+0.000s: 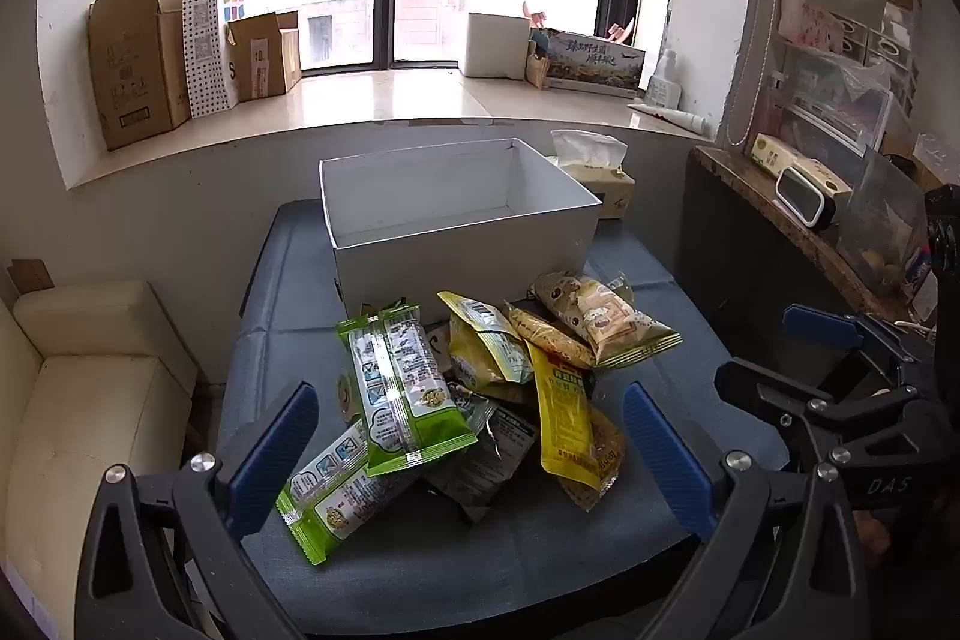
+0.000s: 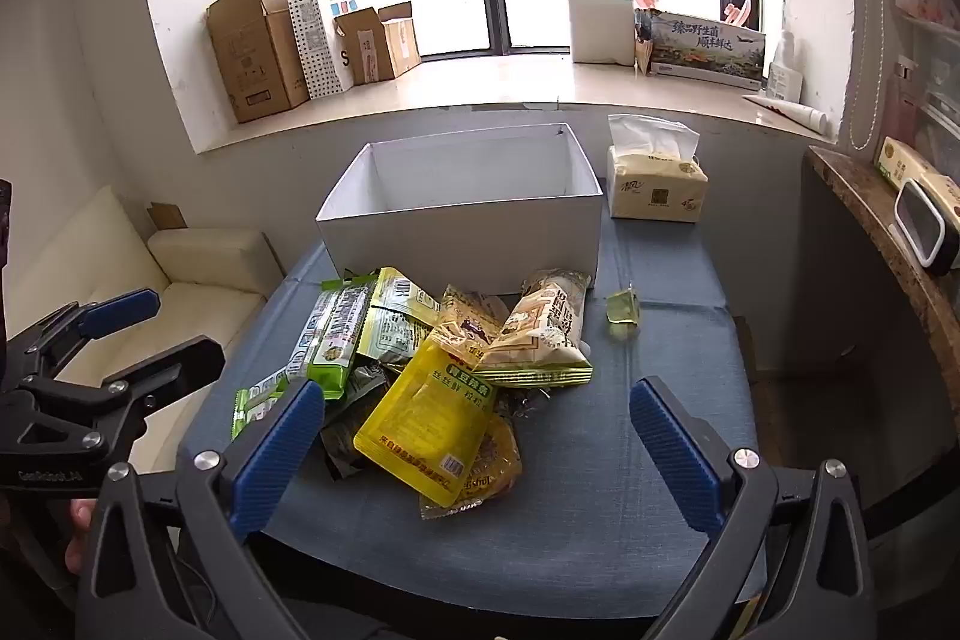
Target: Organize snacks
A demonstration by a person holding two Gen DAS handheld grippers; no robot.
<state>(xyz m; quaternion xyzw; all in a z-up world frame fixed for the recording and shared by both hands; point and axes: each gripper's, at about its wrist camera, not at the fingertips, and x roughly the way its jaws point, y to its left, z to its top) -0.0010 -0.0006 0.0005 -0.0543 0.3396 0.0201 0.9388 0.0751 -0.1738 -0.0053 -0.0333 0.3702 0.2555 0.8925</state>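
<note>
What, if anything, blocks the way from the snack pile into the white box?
Nothing visible does. The white box stands open-topped right behind the snack pile, and what shows of its inside is bare. Only its near wall must be cleared. Both grippers, left and right, have open jaws.

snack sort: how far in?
Done: nothing; the white box looks empty. In hand: nothing; left hand-held gripper and right hand-held gripper are both open over the snack pile. Left: every packet, plus the small green cup lying apart on the blue cloth.
</note>
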